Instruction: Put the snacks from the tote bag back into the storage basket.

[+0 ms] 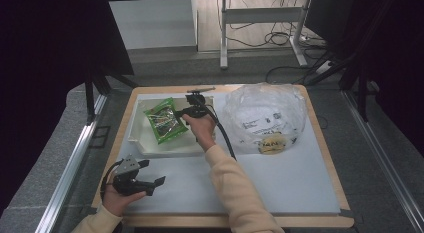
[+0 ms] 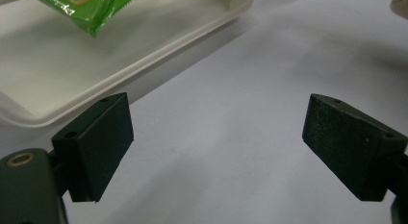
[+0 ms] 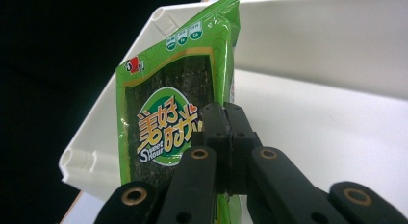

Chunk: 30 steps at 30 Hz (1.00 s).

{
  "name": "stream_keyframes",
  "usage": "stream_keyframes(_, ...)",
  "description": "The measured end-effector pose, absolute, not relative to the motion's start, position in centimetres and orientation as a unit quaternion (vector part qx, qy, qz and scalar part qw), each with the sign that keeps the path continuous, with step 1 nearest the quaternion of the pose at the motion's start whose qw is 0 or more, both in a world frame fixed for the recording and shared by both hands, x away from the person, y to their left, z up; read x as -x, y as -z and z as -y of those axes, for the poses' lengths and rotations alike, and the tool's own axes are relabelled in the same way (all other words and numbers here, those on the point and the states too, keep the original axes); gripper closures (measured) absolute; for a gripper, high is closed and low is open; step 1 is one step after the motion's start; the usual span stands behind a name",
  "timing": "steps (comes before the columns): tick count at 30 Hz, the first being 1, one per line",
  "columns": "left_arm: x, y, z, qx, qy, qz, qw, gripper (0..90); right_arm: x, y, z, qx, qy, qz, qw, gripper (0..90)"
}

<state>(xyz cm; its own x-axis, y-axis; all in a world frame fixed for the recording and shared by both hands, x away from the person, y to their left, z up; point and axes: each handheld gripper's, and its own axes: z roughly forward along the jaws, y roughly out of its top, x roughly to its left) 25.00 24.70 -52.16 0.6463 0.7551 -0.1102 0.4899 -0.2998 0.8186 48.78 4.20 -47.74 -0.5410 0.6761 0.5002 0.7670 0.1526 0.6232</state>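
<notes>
A green snack packet [image 1: 164, 120] with a dark window and a round label hangs over the inside of a white tray [image 1: 136, 129]. My right gripper [image 1: 182, 113] is shut on the packet's edge. In the right gripper view the black jaws [image 3: 226, 123] pinch the packet [image 3: 159, 108] in front of the tray's wall [image 3: 327, 41]. My left gripper [image 1: 152, 172] rests in a hand near the table's front left, open with nothing between its fingers. In the left gripper view, the left gripper [image 2: 216, 142] has white mat between its jaws, with the tray's rim [image 2: 144, 65] and the packet's corner [image 2: 91, 7] beyond.
A large crumpled clear plastic bag [image 1: 265, 113] with a yellow item [image 1: 271, 143] inside lies at the back right of the white mat [image 1: 280, 178]. The right forearm in a cream sleeve [image 1: 235, 183] crosses the middle of the table. Desk legs and cables stand beyond the far edge.
</notes>
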Motion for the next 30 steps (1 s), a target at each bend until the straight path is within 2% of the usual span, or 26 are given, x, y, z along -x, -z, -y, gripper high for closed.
stream_keyframes(23,-25.0,52.1,-24.9,-0.790,-0.146,-0.391,0.449,10.5,-48.1,51.6,-8.6,0.518,0.408,0.751,0.018,88.4)
stream_keyframes(25,-25.0,52.0,-25.0,-0.789,-0.145,-0.392,0.450,10.5,-47.9,51.9,-8.9,0.516,0.395,0.760,0.020,83.5)
stream_keyframes(26,-25.0,52.0,-25.0,-0.789,-0.145,-0.392,0.451,10.5,-47.8,52.0,-9.0,0.514,0.387,0.765,0.017,76.3)
stream_keyframes(28,-25.0,52.0,-25.0,-0.789,-0.145,-0.392,0.451,10.5,-47.7,52.0,-9.0,0.512,0.375,0.772,0.023,67.8)
stream_keyframes(30,-25.0,52.0,-25.0,-0.789,-0.145,-0.393,0.451,10.5,-47.5,51.7,-8.9,0.505,0.377,0.776,0.021,63.6)
